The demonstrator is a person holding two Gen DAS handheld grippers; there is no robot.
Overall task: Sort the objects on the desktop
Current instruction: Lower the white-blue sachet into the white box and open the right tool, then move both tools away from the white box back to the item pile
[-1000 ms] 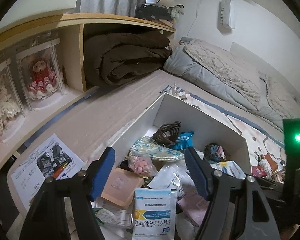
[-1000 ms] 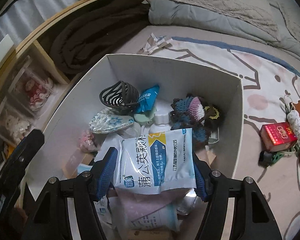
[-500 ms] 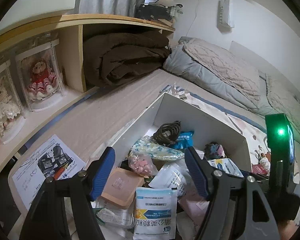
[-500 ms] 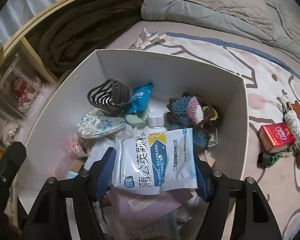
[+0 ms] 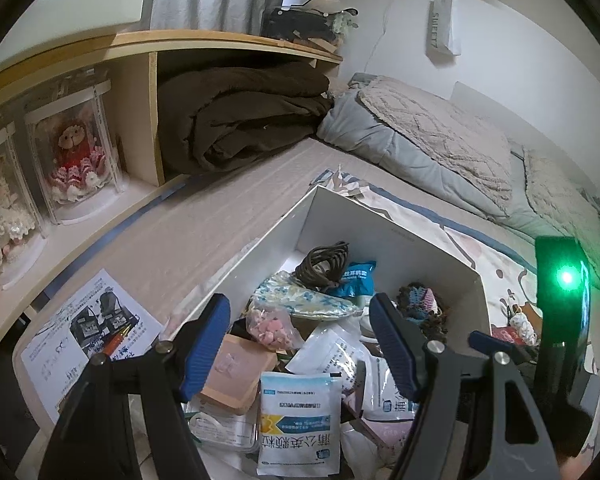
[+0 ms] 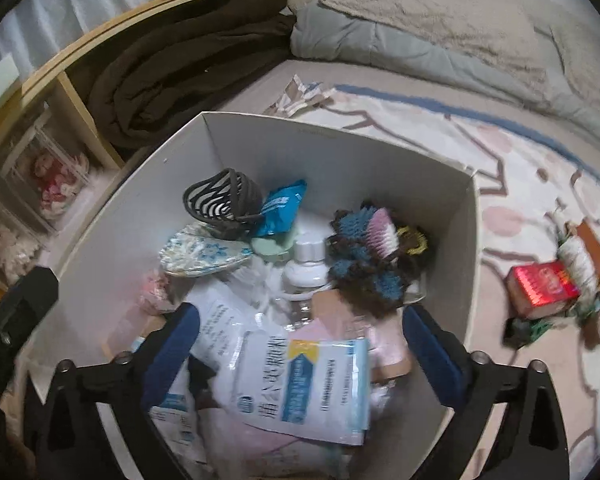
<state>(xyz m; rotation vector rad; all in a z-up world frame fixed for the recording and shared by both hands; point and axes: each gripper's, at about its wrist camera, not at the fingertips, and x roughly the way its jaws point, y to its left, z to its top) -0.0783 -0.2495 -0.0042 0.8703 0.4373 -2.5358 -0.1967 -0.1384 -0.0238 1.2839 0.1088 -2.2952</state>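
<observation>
A white box [image 6: 340, 152] [image 5: 388, 228] holds several items: a white-and-blue medicine sachet [image 6: 304, 388], a black-and-white hair clip [image 6: 220, 200], a blue packet [image 6: 280, 206], a crocheted piece [image 6: 372, 256], a white bottle [image 6: 306, 264]. My right gripper [image 6: 300, 344] is open above the box, and the sachet lies loose between and below its fingers. My left gripper [image 5: 300, 340] is open and empty over the box's near side, above another sachet [image 5: 298, 424] and a pink case [image 5: 232, 376].
A printed sheet [image 5: 80, 336] with an orange pen [image 5: 118, 342] lies left of the box. A red packet [image 6: 540, 286] and small clutter lie on the patterned mat to the right. A shelf with dolls [image 5: 76, 160], a brown blanket [image 5: 252, 116] and bedding [image 5: 440, 148] stand behind.
My right gripper has opened and let the sachet drop into the box; the sachet now lies lower and tilted. The left gripper has barely moved.
</observation>
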